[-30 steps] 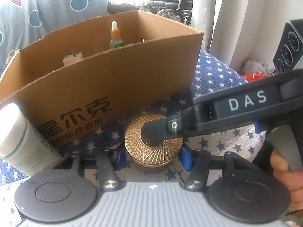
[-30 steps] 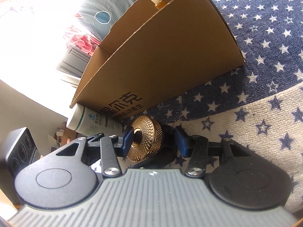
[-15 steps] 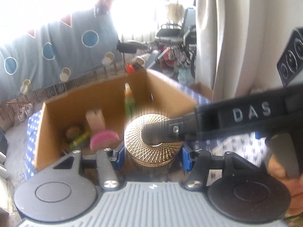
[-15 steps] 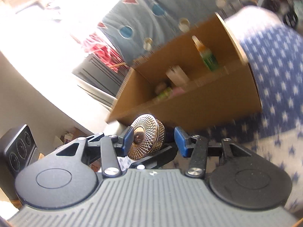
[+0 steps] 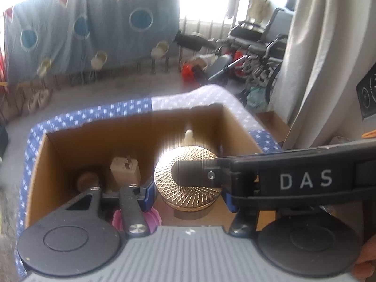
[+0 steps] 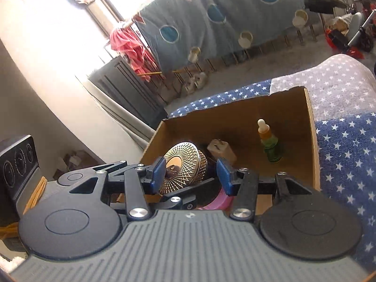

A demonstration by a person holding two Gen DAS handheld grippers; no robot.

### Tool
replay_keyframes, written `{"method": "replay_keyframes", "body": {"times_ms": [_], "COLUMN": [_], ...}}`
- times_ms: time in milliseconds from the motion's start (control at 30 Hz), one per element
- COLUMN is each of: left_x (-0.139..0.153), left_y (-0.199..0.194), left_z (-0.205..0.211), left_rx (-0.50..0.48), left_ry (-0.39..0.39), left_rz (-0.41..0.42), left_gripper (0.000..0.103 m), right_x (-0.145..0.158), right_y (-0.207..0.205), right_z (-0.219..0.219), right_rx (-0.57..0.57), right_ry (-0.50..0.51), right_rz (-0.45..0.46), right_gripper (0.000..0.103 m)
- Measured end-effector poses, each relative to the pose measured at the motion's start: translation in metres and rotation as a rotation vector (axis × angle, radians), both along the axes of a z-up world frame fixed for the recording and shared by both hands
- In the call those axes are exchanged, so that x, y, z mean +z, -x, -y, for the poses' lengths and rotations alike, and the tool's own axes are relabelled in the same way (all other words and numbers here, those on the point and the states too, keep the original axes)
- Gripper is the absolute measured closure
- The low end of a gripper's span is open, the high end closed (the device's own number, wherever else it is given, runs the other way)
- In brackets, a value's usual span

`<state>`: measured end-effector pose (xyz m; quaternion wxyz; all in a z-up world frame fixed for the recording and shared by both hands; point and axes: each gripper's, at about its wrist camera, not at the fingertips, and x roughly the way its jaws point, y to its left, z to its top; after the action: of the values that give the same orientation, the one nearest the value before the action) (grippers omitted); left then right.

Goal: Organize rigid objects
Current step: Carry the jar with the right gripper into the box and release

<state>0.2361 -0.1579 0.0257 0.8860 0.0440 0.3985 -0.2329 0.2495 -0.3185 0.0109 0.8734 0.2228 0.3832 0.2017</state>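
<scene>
Lifted from the bedspread, both tongs [image 5: 188, 191] [image 6: 190, 174] clamp the gold jar [image 5: 188, 178] above the box [image 5: 37, 164].

your round gold jar [image 5: 188, 185], its lid cut with a fine radiating lattice, hangs above the open cardboard box [image 5: 70, 138], lid tilted. inside the box you have a green dropper bottle [image 6: 270, 144] standing upright, a pale wooden block [image 6: 222, 150] and a pink round piece [image 5: 155, 218].

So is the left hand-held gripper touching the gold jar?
Touching. The left wrist view shows the left hand-held gripper with both blue pads pressed against the sides of the gold jar.
</scene>
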Motion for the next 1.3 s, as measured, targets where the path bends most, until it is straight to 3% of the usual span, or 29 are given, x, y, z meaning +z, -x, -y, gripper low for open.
{"method": "replay_keyframes", "body": {"times_ms": [233,567,867,967,1200,1300], "left_x": [-0.038,-0.055,-0.044,-0.035,-0.013,-0.006], "left_y": [-0.040,-0.060,-0.042,-0.030,0.005,0.020], "left_z": [0.010,0.013,0.014,0.012,0.006,0.004], "left_rx": [0.048,0.049,0.022,0.014,-0.015,-0.024], "left_ry": [-0.018,-0.017,-0.020,-0.023,-0.035,-0.055], "left_rz": [-0.128,-0.227,-0.135,-0.098,-0.015,0.014], "left_gripper": [0.046,0.044,0.041,0.035,0.023,0.022], "right_x": [-0.039,-0.062,-0.059,-0.049,-0.018,-0.009], "right_y": [-0.057,-0.087,-0.082,-0.072,-0.020,0.007], "right_z": [-0.003,-0.015,-0.011,-0.002,0.022,0.024], "right_rx": [0.069,0.134,0.118,0.095,-0.004,-0.043], "right_ry": [0.090,0.199,0.176,0.137,0.002,-0.007], "right_rz": [-0.136,-0.198,-0.168,-0.134,-0.031,0.007], "right_gripper": [0.055,0.055,0.055,0.055,0.048,0.044]}}
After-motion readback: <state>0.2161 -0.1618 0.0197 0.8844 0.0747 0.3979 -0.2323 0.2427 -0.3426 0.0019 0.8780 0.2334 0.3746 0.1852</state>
